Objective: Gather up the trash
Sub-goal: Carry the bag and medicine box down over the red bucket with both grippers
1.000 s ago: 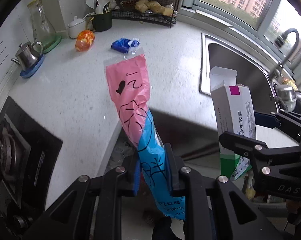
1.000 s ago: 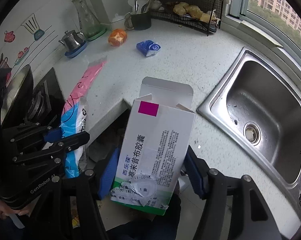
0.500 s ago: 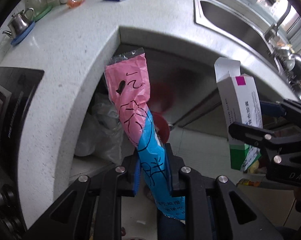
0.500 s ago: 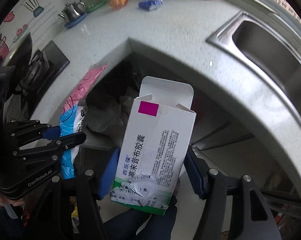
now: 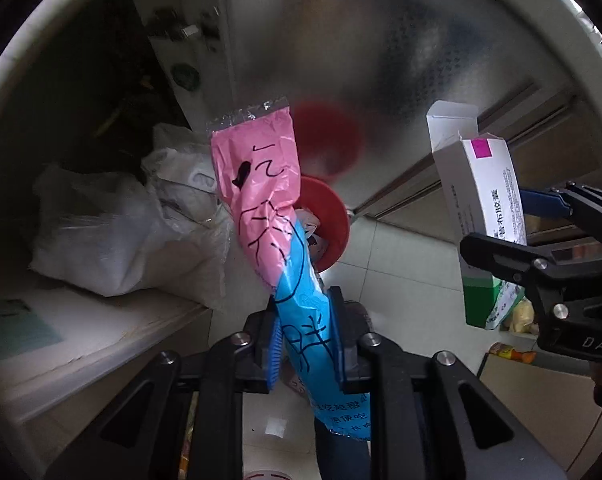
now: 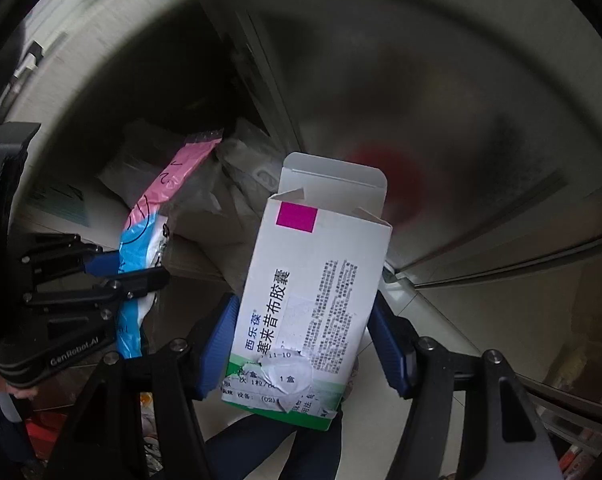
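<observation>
Pink/blue crinkled wrapper (image 5: 269, 216), white box (image 6: 313, 296)

In the left wrist view, white sacks (image 5: 113, 236) crowd the low shelf (image 5: 101, 332) at nine o'clock. The red bin (image 5: 331, 220) sits near centre, its mouth partly covered by the pink-and-blue wrapper (image 5: 269, 216). Bare floor tiles (image 5: 397, 264) lie open toward three o'clock, until the medicine box (image 5: 485, 200).

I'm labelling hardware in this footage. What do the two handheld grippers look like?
Both are black, angular frames with cut-out slots and silver bolt heads. The left gripper has blue ribbed pads and white "GenRobot.AI" lettering on its side. The right gripper has blue pads too, with lettering reading "DAS".
</observation>
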`<move>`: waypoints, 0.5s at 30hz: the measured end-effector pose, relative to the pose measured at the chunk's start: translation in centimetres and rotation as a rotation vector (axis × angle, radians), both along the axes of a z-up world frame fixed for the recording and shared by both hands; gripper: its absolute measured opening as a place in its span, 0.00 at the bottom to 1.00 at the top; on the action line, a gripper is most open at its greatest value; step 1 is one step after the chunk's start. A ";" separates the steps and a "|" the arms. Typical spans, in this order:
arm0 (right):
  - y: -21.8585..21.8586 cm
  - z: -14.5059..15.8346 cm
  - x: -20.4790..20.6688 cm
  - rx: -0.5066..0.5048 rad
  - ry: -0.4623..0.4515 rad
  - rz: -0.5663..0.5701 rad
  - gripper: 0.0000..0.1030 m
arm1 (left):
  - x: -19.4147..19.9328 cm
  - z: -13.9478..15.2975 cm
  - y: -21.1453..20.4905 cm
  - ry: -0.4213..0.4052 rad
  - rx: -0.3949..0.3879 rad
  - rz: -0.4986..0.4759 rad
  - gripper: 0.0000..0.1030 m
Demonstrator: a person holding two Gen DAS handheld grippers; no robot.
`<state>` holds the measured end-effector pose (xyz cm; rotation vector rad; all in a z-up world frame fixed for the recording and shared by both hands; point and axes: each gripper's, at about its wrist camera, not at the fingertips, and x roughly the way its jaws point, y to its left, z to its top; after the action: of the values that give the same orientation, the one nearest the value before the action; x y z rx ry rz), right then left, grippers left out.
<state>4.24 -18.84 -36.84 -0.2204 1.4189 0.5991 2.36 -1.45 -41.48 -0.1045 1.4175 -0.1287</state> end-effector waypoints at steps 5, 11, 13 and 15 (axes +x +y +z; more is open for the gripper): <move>0.2 -6.1 0.3 0.002 0.020 0.033 0.60 | 0.7 -5.4 -1.2 0.029 -0.010 -0.012 0.18; 0.6 -12.8 1.1 -0.002 0.043 0.057 0.60 | 1.3 -12.1 -1.3 0.076 -0.051 -0.004 0.18; 0.5 -14.7 1.2 -0.004 0.059 0.057 0.60 | 1.5 -14.1 -1.6 0.089 -0.050 -0.012 0.18; 0.2 -16.9 1.4 -0.003 0.077 0.060 0.60 | 2.0 -16.6 -1.8 0.106 -0.039 -0.020 0.18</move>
<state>5.61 -18.65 -53.79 -0.2454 1.4913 0.6606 4.33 -3.21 -58.07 -0.1308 1.5224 -0.1692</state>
